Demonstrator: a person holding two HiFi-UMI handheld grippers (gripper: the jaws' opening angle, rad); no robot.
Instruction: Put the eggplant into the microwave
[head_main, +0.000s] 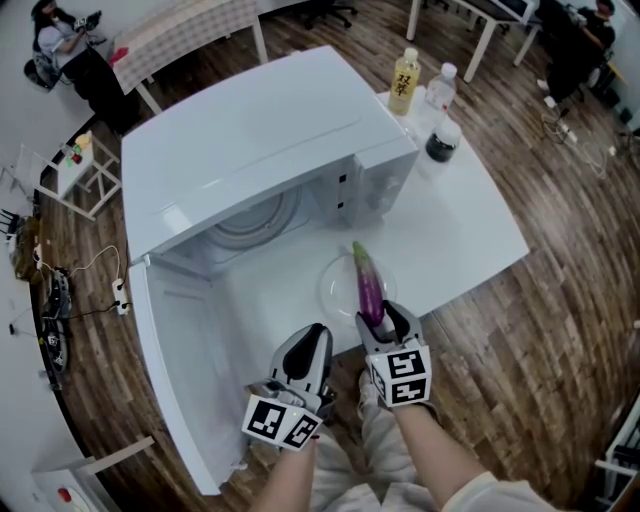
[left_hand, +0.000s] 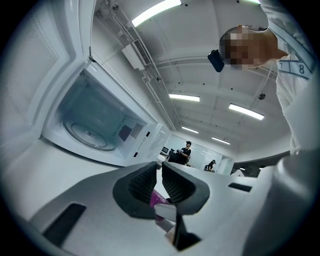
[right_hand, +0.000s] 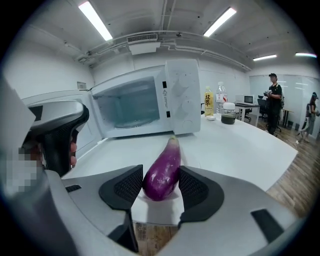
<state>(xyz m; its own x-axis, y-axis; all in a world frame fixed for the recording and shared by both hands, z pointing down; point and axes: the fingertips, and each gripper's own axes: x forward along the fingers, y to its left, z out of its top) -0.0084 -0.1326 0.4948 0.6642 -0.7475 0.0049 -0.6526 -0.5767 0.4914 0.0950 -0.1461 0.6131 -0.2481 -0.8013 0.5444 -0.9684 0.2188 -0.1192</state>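
The eggplant (head_main: 369, 290) is coloured a shiny purple, with a pale green tip. The microwave (head_main: 250, 140) is painted white, and its inside is seen as pale blue-grey. The desk (head_main: 470, 240) is white too. The floor (head_main: 560, 330) is made of brown wood strips, some dark and some light. The left gripper (head_main: 312, 338) and the right gripper (head_main: 385, 318) are coloured grey and white, and their jaws are lined with black ribbed pads (right_hand: 122, 186). Black and white squares are printed on their cubes (head_main: 403, 375). A bottle (head_main: 404, 82) is filled with yellow drink. A jar (head_main: 441, 140) is filled with something almost black and topped with a white lid. A far table is covered with a pale checked cloth (head_main: 190, 25)
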